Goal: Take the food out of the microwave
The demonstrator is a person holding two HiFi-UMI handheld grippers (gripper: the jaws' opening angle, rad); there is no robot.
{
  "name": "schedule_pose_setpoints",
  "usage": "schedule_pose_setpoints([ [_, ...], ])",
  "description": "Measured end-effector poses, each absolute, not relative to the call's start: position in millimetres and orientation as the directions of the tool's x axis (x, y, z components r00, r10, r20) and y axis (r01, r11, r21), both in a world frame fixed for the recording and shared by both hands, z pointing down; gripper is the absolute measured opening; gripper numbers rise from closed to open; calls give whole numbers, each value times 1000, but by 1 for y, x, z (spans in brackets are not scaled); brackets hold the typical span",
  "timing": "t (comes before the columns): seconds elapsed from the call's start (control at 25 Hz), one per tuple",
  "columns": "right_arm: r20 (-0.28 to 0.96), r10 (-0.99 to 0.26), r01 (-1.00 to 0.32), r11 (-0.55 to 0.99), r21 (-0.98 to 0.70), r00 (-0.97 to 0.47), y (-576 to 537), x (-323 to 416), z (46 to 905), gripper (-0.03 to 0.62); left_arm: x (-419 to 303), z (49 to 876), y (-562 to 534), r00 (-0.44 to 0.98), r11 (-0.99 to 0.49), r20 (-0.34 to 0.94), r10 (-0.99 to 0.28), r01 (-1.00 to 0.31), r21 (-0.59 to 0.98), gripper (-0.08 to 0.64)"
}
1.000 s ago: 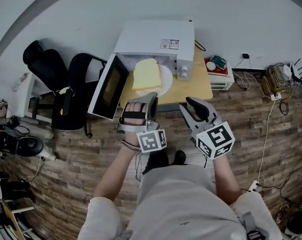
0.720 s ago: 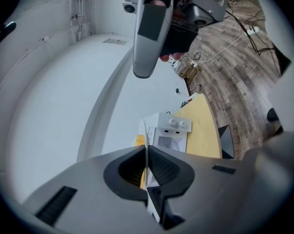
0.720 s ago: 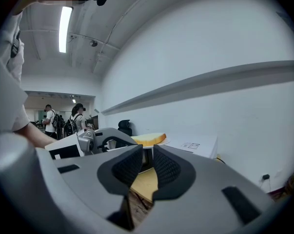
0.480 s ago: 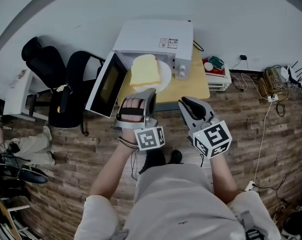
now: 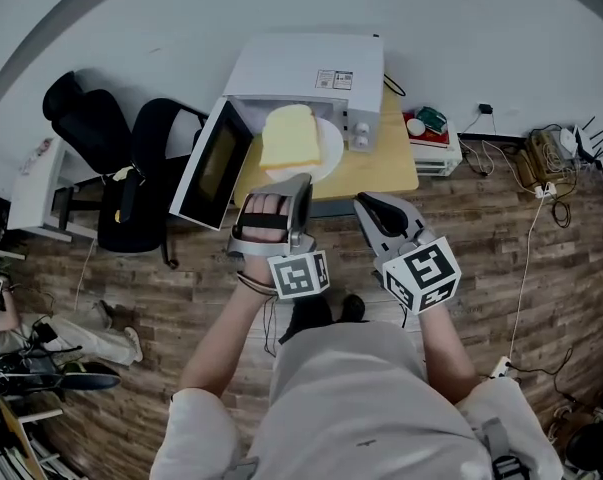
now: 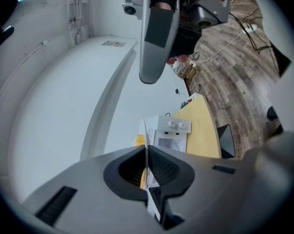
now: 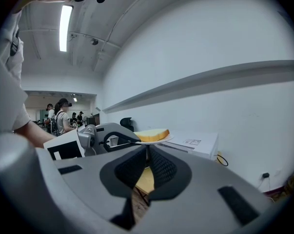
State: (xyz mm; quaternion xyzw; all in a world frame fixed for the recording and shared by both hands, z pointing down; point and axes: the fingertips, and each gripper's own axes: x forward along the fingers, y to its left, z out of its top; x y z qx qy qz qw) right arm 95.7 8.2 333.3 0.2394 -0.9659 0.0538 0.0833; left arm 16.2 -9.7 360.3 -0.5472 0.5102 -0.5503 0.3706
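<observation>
The bread slice (image 5: pixel 288 138) sits on its plate (image 5: pixel 329 150), already outside the microwave (image 5: pixel 301 68) and above the table (image 5: pixel 386 168). My left gripper (image 5: pixel 299 182) clamps the plate's rim. My right gripper (image 5: pixel 367 206) has just been closing its jaws on nothing. I judge that setting the plate down is what remains.

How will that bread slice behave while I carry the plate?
The bread slice looks thick, soft and light, lying loose on the plate, so it may slide if that tilts. The left gripper holds only the near rim, so the plate could sag.
</observation>
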Motion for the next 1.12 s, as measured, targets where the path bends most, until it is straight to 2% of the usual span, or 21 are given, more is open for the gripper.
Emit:
schedule_pose_setpoints([
  [1.12, 190, -448, -468, 881, -75, -874, 19, 96, 337, 0, 12, 364, 0, -128, -193, 210, -969, -132, -972, 14],
])
